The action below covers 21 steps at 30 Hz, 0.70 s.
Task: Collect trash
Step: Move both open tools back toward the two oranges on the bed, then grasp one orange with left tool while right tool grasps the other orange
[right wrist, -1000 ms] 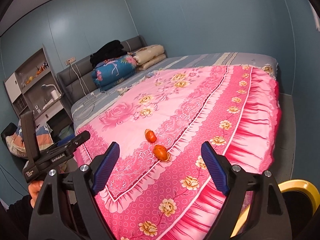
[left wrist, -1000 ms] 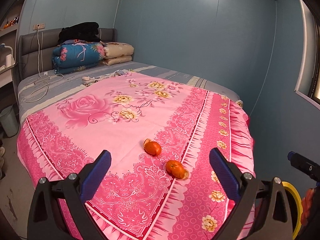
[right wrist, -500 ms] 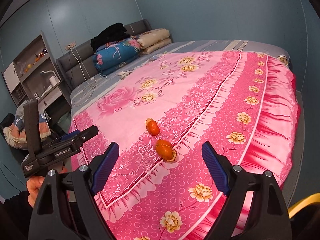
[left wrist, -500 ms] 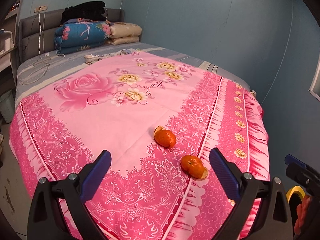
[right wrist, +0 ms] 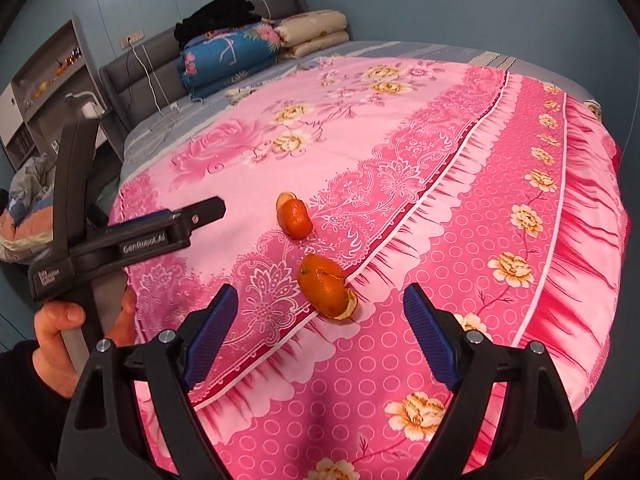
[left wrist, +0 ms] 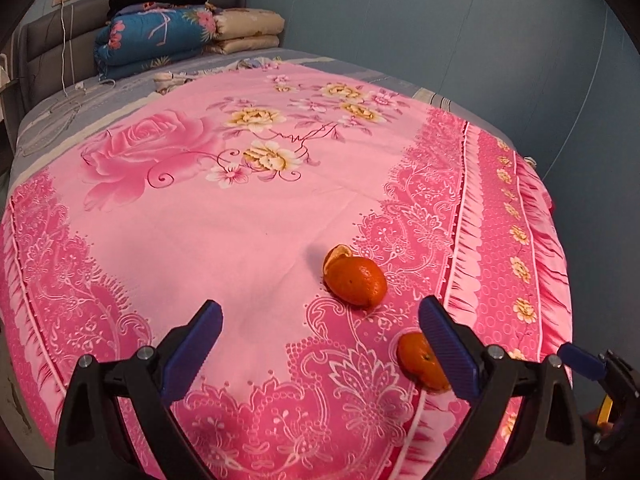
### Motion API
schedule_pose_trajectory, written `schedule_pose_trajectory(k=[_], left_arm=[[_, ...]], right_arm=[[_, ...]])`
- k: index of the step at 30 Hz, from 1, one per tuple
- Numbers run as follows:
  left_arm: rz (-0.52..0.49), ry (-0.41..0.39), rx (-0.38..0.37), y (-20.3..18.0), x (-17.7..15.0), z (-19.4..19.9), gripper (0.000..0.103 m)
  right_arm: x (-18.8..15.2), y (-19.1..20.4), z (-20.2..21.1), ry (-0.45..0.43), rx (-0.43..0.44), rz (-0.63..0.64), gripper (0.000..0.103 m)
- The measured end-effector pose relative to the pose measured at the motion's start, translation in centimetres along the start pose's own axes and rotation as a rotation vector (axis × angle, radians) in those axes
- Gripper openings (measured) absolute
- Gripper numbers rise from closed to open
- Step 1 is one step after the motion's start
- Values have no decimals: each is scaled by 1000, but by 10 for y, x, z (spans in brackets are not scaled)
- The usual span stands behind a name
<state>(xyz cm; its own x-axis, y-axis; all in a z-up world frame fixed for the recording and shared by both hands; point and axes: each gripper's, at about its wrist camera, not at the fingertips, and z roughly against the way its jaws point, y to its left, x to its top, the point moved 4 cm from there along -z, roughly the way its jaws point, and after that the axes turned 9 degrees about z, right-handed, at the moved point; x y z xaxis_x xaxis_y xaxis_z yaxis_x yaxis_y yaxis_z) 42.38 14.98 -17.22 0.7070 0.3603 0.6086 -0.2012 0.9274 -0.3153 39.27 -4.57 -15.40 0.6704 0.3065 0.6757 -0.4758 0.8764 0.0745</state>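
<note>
Two orange mandarin peel shells lie on the pink floral bedspread [right wrist: 460, 208] near its foot edge: the farther shell [left wrist: 355, 280] domed, with a curled flap; the nearer shell [right wrist: 325, 291] split, partly hidden behind a finger in the left view. Left gripper [left wrist: 320, 334] and right gripper [right wrist: 318, 320] both spread wide, empty.

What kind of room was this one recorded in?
A bedroom, most likely: a bed under a pink floral bedspread, a padded headboard, and folded quilts stacked against it.
</note>
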Motion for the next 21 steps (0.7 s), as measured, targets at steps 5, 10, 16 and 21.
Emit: schedule_pose_trajectory(k=[5,10,16,21], left_arm=[[18,42,-8,6,7,-33,95],[7,88,-30,5,11,-62,95],[-9,123,-57,0,15,-90,95],[-11,153,-94,-3,18,-109,87]], right_arm=[[0,0,-37,50,-21,18,81],[1,-4,-63,82,-34,18,81],[5,-6,-90,129,-32,16,80],[5,-9,-112,184,-37,-9,74]])
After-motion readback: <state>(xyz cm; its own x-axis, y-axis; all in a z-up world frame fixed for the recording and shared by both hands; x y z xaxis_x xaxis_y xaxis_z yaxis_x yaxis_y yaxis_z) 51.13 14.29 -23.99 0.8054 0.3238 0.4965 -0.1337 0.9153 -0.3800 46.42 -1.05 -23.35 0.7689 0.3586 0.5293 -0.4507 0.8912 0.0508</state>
